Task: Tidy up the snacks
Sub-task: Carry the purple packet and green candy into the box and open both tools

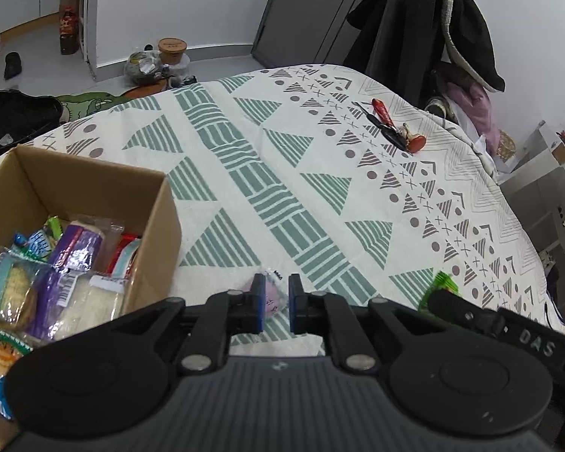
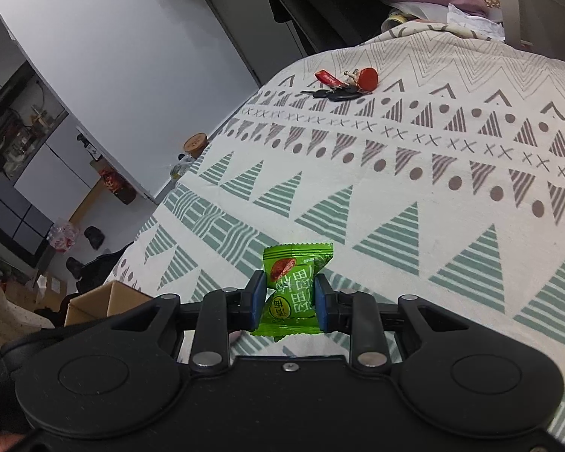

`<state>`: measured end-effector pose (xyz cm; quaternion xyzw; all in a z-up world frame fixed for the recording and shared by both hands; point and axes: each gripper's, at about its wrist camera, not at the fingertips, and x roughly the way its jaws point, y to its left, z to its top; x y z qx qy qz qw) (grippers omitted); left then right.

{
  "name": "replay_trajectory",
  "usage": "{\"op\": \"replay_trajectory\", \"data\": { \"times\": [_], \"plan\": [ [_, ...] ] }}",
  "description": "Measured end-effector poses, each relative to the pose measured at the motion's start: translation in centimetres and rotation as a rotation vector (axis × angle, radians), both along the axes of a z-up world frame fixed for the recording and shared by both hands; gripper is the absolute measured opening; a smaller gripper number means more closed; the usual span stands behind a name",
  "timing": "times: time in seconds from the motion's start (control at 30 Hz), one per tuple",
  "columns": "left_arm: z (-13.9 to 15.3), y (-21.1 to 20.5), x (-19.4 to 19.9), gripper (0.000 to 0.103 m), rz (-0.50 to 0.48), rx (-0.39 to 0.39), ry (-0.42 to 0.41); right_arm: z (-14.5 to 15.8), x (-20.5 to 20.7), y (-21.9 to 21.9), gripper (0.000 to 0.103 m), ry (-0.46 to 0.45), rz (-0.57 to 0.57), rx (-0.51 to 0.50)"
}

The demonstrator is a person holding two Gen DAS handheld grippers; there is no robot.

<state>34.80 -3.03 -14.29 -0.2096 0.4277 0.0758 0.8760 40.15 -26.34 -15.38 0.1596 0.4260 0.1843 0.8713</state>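
Left gripper (image 1: pixel 276 303) fingers closed on a thin pink snack packet (image 1: pixel 272 293); right gripper (image 2: pixel 289 303) fingers pinch a green plum candy (image 2: pixel 295 286) above the bed (image 2: pixel 414 196). Risk: shallow edge grips may slip before reaching the cardboard box (image 1: pixel 158 211).

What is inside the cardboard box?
The cardboard box holds a pile of wrapped snacks: purple, blue, green, red and clear packets. The left gripper's body covers the box's near part, and lower layers are hidden.
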Motion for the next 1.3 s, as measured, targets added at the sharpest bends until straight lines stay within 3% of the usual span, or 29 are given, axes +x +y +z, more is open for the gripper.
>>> {"op": "replay_trajectory", "data": {
  "times": [0.1, 0.2, 0.27, 0.33, 0.57, 0.77, 0.9, 1.1, 1.3],
  "plan": [
    [-0.7, 0.2, 0.0, 0.016, 0.014, -0.013, 0.028, -0.1, -0.1, -0.1, 0.027, 0.008, 0.001, 0.001],
    [-1.3, 0.1, 0.2, 0.034, 0.019, -0.017, 0.036, -0.2, 0.1, -0.3, 0.027, 0.017, -0.004, 0.004],
    [-1.6, -0.1, 0.6, 0.051, 0.009, -0.002, 0.031, -0.5, 0.4, -0.4, 0.027, 0.023, -0.007, 0.004],
    [-2.0, -0.4, 1.2, 0.054, 0.000, 0.010, 0.030, -0.7, 0.5, -0.5, 0.027, 0.028, -0.008, 0.004],
    [-4.8, -0.7, 3.3, 0.055, 0.015, 0.010, 0.083, -2.0, 1.8, -0.6, 0.027, 0.063, -0.014, 0.003],
    [-6.7, -1.2, 4.7, 0.063, 0.003, 0.073, 0.108, -2.9, 2.7, -0.4, 0.027, 0.090, -0.007, 0.012],
    [-7.6, -1.7, 5.4, 0.063, -0.005, 0.086, 0.122, -3.3, 3.1, -0.5, 0.027, 0.102, -0.005, 0.019],
    [-7.6, -2.5, 5.4, 0.045, -0.018, 0.124, 0.136, -3.2, 3.0, -0.6, 0.027, 0.101, -0.004, 0.028],
    [-6.7, -2.6, 4.5, 0.035, -0.018, 0.098, 0.119, -2.4, 2.4, -0.7, 0.027, 0.081, 0.004, 0.046]
  ]
}}
